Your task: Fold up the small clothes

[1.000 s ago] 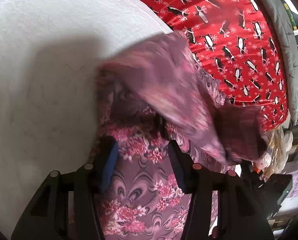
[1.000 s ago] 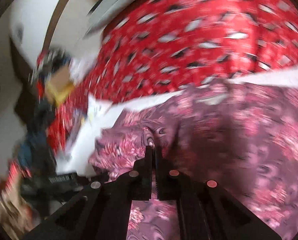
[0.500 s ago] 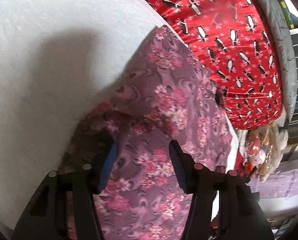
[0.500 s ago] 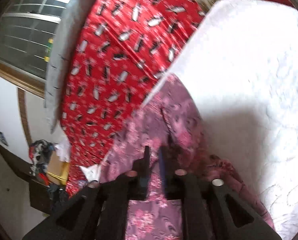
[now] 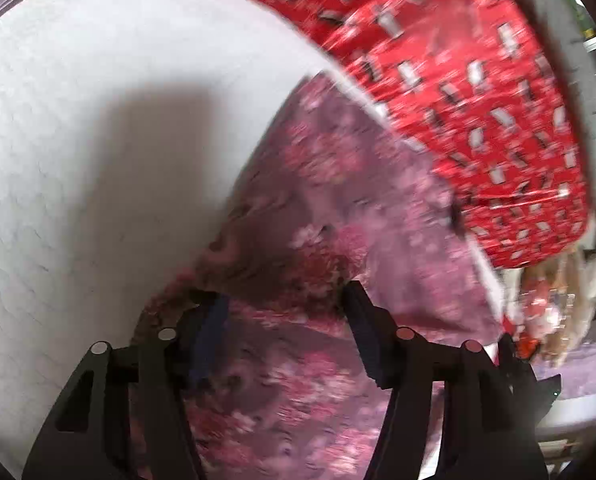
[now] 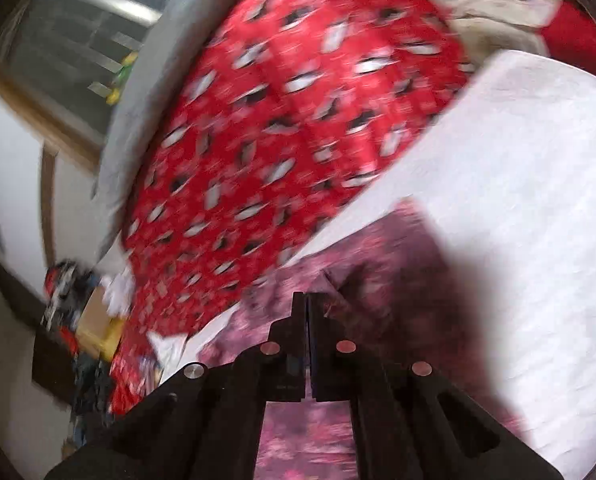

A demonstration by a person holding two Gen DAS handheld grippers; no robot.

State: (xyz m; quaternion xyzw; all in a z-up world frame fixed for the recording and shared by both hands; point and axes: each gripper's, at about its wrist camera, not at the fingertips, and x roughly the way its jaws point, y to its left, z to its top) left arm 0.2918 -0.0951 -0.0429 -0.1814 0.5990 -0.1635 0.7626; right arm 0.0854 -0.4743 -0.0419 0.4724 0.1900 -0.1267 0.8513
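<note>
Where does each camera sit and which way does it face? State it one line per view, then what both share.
Left wrist: on the left gripper, tilted down at the floral garment on the white sheet; its parted black fingers show.
Right wrist: on the right gripper, facing the red penguin blanket; its fingers show, closed together.
Shared: garment, white sheet, red blanket.

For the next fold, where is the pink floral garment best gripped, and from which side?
Probably at its far pointed corner, which lies flat on the white sheet near the red penguin blanket. Coming from the bare white side looks best, since that thin edge is free. Both views are blurred, so hidden layers cannot be ruled out.
</note>
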